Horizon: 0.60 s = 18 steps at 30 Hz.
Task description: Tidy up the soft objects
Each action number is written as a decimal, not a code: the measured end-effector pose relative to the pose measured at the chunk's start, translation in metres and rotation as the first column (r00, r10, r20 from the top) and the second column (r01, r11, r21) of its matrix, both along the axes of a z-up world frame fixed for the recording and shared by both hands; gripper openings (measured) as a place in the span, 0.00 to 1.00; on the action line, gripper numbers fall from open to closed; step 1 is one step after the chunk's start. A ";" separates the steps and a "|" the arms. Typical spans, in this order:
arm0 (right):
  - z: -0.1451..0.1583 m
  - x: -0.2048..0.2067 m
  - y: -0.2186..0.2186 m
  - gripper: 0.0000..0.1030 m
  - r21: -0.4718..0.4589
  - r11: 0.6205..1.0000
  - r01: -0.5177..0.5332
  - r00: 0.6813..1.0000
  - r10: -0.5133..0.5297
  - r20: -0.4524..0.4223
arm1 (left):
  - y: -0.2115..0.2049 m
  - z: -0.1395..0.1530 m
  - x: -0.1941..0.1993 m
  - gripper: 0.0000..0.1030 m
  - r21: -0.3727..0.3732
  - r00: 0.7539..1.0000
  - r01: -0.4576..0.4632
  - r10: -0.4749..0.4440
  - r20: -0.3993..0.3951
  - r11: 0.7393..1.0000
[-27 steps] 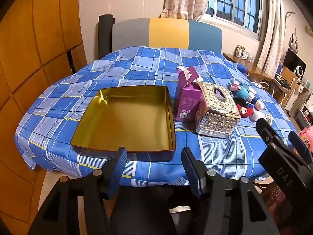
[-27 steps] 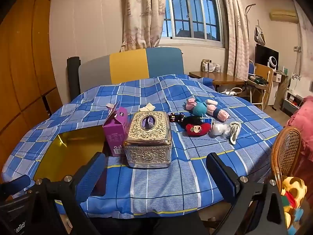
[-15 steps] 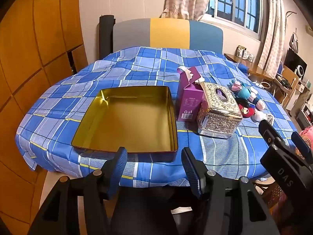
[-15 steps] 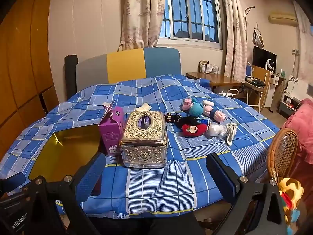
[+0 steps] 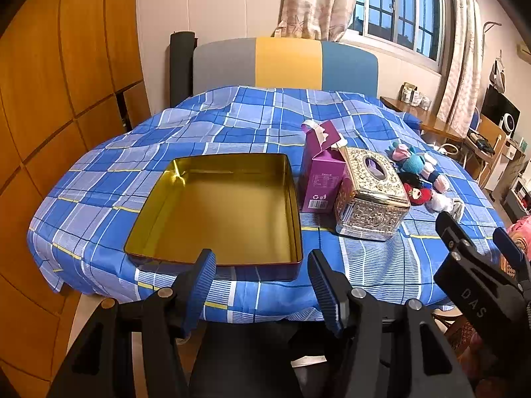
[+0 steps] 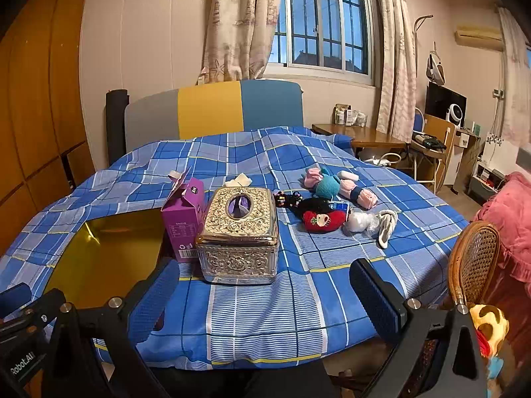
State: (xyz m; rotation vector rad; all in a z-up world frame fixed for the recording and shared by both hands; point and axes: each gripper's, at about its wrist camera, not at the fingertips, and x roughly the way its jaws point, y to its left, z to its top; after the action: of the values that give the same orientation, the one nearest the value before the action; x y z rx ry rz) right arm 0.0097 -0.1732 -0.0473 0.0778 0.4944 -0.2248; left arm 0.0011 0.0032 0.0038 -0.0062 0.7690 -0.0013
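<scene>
Several soft toys lie on the blue checked tablecloth at the right: a teal and pink plush [image 6: 327,185] [image 5: 416,162], a red and black plush [image 6: 320,219] [image 5: 416,194], a white puff [image 6: 360,222] and a striped cord toy [image 6: 386,224]. An empty gold tin tray [image 5: 219,209] [image 6: 99,255] sits at the left. My left gripper [image 5: 260,285] is open and empty, below the tray's near edge. My right gripper [image 6: 265,295] is open wide and empty, before the table's front edge; it also shows in the left wrist view [image 5: 478,245].
An ornate gold tissue box [image 6: 239,229] [image 5: 370,195] and a purple carton [image 6: 184,215] [image 5: 320,175] stand between tray and toys. A wicker chair back [image 6: 473,262] with a yellow plush [image 6: 491,326] is at the right. A padded headboard [image 5: 285,63] stands behind the table.
Both grippers have drawn back a little from the table and shifted slightly; the view of the table has slid. Nothing on the table has moved.
</scene>
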 end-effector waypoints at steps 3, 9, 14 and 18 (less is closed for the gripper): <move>-0.001 0.001 0.000 1.00 0.000 1.000 0.001 1.000 -0.001 -0.004 | -0.001 -0.001 -0.001 0.57 0.000 1.000 0.006 -0.006 -0.002 1.000; -0.003 0.000 0.002 1.00 -0.012 1.000 -0.007 1.000 0.007 -0.006 | 0.001 0.001 -0.001 0.57 0.002 1.000 -0.008 0.008 0.013 1.000; -0.003 0.000 0.005 1.00 -0.024 1.000 -0.008 1.000 0.007 -0.007 | 0.003 0.000 0.000 0.57 -0.001 1.000 -0.018 0.018 0.012 1.000; -0.003 0.001 0.005 1.00 -0.023 1.000 -0.007 1.000 0.007 -0.011 | 0.003 -0.001 0.001 0.57 0.004 1.000 -0.021 0.021 0.008 1.000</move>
State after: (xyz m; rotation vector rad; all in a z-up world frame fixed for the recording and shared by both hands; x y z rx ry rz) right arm 0.0108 -0.1679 -0.0505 0.0526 0.5023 -0.2239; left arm 0.0019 0.0064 0.0029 -0.0104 0.7613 0.0201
